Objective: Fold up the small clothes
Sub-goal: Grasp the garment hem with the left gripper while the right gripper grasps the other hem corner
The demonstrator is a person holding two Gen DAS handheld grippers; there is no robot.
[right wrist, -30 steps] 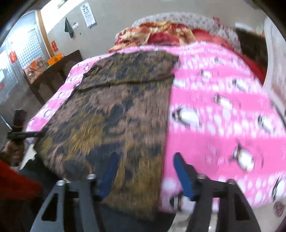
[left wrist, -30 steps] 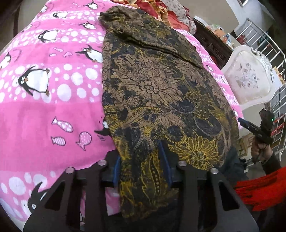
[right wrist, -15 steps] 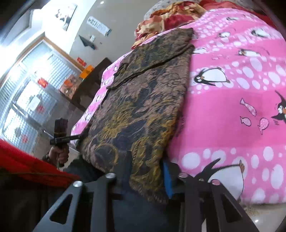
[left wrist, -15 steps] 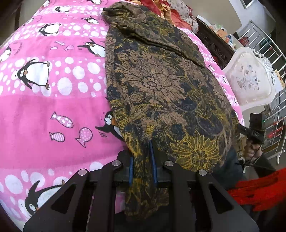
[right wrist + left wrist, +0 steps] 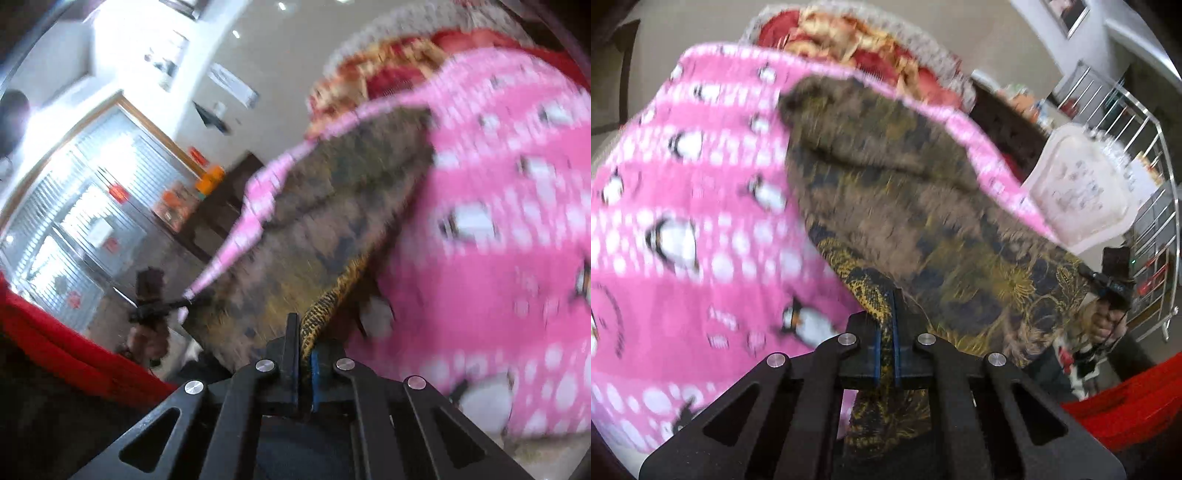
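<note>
Holding: I have the near edge of the brown flowery cloth (image 5: 923, 206) in both tools, and I think this is the start of a fold.
Left gripper (image 5: 885, 332): my jaws are pressed together on one near corner of the cloth.
Right gripper (image 5: 303, 347): my jaws are pinching the other near corner, where a yellow woven edge shows.
Where the cloth is: most of it lies on the pink penguin blanket (image 5: 683, 206), and the near edge is up off the bed in my tools.
Next move: I think I must carry both corners away from me to the far end and lay them down together, keeping both hands level.
How the cloth looks: dark with gold flowers, thin and floppy, with a lump at the far end. Both views are blurry, so small folds are hard to see.
</note>
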